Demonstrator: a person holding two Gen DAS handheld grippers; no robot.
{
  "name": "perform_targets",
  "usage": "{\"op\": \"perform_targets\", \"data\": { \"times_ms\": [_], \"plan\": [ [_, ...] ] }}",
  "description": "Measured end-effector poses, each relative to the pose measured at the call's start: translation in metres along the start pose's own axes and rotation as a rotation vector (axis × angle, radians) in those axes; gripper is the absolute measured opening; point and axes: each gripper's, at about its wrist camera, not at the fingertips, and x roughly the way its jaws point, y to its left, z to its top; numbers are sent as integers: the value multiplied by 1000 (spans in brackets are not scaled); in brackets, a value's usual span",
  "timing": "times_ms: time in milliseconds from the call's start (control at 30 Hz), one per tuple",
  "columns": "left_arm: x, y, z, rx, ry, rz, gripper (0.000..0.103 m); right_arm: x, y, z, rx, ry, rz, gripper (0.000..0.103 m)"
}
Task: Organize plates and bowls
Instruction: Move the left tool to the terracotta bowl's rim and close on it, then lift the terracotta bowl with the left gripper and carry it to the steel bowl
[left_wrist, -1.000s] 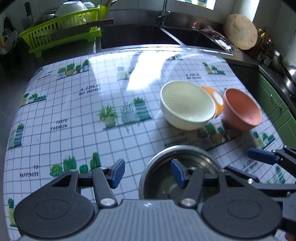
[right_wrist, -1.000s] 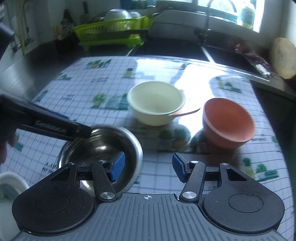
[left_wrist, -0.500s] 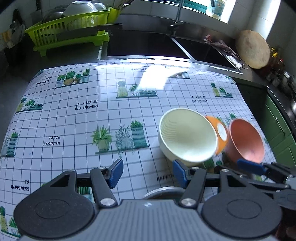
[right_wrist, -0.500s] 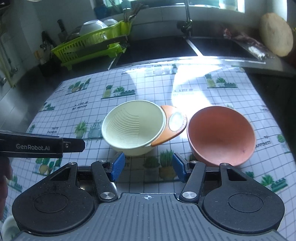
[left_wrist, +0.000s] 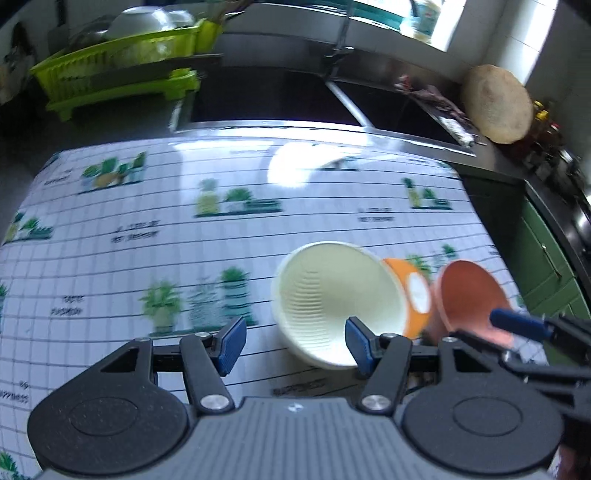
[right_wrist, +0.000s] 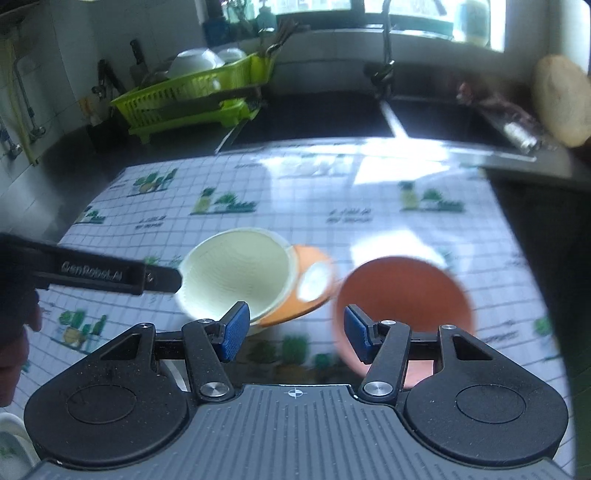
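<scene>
1. On the white plastic tablecloth printed with a grid and potted plants (left_wrist: 155, 206), the left half lies bare, which I judge leaves room to gather the dishes.
2. At the near edge of the left wrist view, the left gripper (left_wrist: 291, 341) has its blue-padded jaws standing moderately apart with nothing between them; the right pad overlaps the near rim of the cream bowl in the picture, but I cannot tell that it touches.
3. Right of centre sits the cream ribbed plastic bowl (left_wrist: 338, 301), mouth up and tipped slightly, leaning on what lies beneath its right side.
4. Just beside it, partly tucked under its rim, is the flat orange dish with a white round patch (left_wrist: 413, 288); its long axis runs from near left to far right in the right wrist view (right_wrist: 314, 277).
5. Farther right stands the terracotta-coloured round bowl (right_wrist: 400, 291), mouth up, apart from the orange dish, probably awaiting stacking.
6. Over its near rim hangs the right gripper (right_wrist: 291, 334), jaws moderately apart and empty.
</scene>
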Motion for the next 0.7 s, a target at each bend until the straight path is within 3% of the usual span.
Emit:
{"op": "perform_targets", "data": {
  "times_ms": [333, 700],
  "plan": [
    [16, -63, -5, 26, 44, -143, 58, 9, -66, -1, 9, 15, -132, 56],
    [41, -98, -10, -7, 86, -181, 53, 38, -95, -12, 9, 87, -109, 54]
  ]
}}
